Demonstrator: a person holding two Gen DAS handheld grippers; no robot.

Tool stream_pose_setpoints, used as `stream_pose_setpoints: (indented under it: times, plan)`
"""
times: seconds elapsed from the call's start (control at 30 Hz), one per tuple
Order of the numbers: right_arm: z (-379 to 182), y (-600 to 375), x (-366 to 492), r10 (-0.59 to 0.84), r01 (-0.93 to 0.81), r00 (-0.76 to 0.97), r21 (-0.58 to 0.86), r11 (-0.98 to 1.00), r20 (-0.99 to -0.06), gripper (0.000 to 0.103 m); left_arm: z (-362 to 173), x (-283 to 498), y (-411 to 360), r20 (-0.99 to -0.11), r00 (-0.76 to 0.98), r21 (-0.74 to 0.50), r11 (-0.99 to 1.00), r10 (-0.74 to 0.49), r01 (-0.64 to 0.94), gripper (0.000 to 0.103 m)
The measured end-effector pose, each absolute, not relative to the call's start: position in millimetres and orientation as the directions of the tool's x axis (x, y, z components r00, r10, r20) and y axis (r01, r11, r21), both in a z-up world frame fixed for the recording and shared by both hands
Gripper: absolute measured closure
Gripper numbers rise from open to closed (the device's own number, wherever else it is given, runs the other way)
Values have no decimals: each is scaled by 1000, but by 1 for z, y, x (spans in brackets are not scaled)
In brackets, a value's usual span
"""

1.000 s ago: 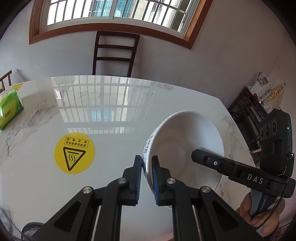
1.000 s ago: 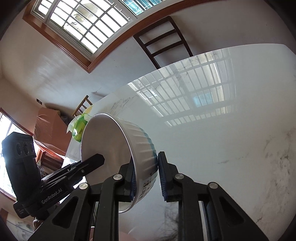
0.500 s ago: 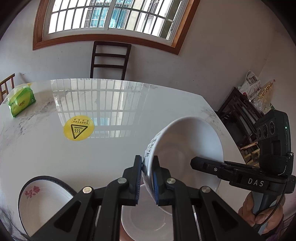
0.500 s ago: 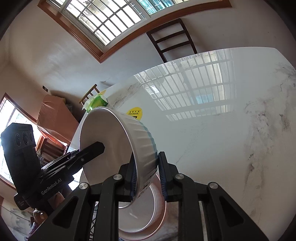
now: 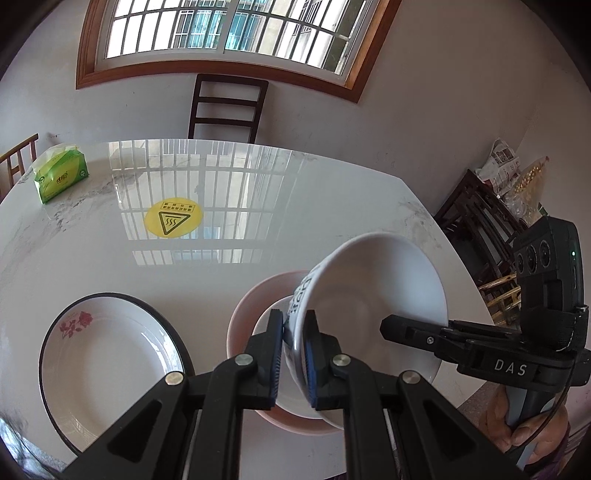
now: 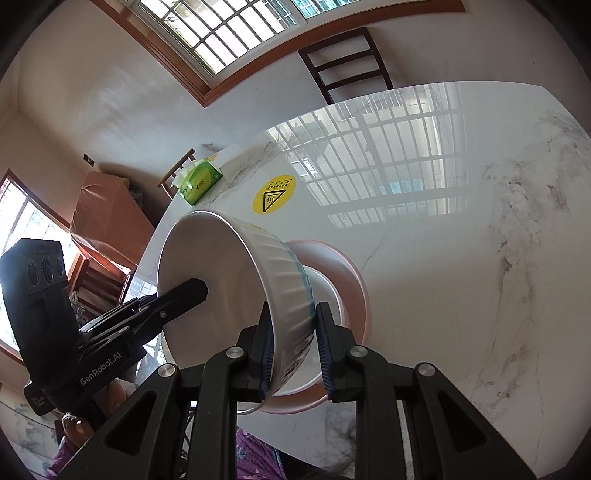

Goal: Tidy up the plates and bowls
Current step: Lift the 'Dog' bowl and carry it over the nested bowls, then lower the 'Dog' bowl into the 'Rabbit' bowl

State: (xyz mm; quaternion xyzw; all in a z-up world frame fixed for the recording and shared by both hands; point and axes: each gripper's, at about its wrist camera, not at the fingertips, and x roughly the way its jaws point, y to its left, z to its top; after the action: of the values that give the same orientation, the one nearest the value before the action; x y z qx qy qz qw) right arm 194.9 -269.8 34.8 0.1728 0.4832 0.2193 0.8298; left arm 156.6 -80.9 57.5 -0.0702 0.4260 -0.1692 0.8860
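In the left wrist view, the left gripper (image 5: 293, 354) has its black fingers (image 5: 267, 354) with blue pads closed tight on the near rim of a white ribbed ceramic bowl (image 5: 373, 291), one finger outside the wall and one inside. The bowl is tilted, its opening facing up and to the right, and it hangs above a smaller white dish (image 5: 288, 400) that sits inside a wide pale pink plate (image 5: 243, 314) on the glossy white marble bench (image 5: 258, 206). The right gripper (image 5: 417, 328) reaches in from the right, one black finger lying inside the bowl against its far rim. To the left, apart from the pink plate, a white plate with a black rim and a red rose print (image 5: 107, 365) lies flat on the bench. Farther back are a round yellow hot-surface sticker (image 5: 173, 219) and a green tissue pack (image 5: 61, 177) near the bench's far left edge. A dark wooden chair (image 5: 227, 107) stands behind the bench under a barred window (image 5: 229, 26).

In the right wrist view, the right gripper (image 6: 291, 349) pinches the bowl (image 6: 207, 280) at its rim, fingers (image 6: 267, 350) narrowly parted with the ribbed wall between them. The bowl tips to the left, over the white dish (image 6: 328, 295) and the pink plate (image 6: 354, 273). The left gripper (image 6: 173, 299) enters from the left, a finger inside the bowl. The yellow sticker (image 6: 274, 194) and tissue pack (image 6: 201, 182) lie beyond on the bench (image 6: 461, 258).
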Motion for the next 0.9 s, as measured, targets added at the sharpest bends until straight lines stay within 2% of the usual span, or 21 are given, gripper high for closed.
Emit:
stream_pose_setpoints:
  times: [0.9]
  plan:
    - [24, -263, 188, 512, -183, 402, 481, 858, -760, 82, 38, 163, -83, -777, 523, -273, 936, -350, 221, 92]
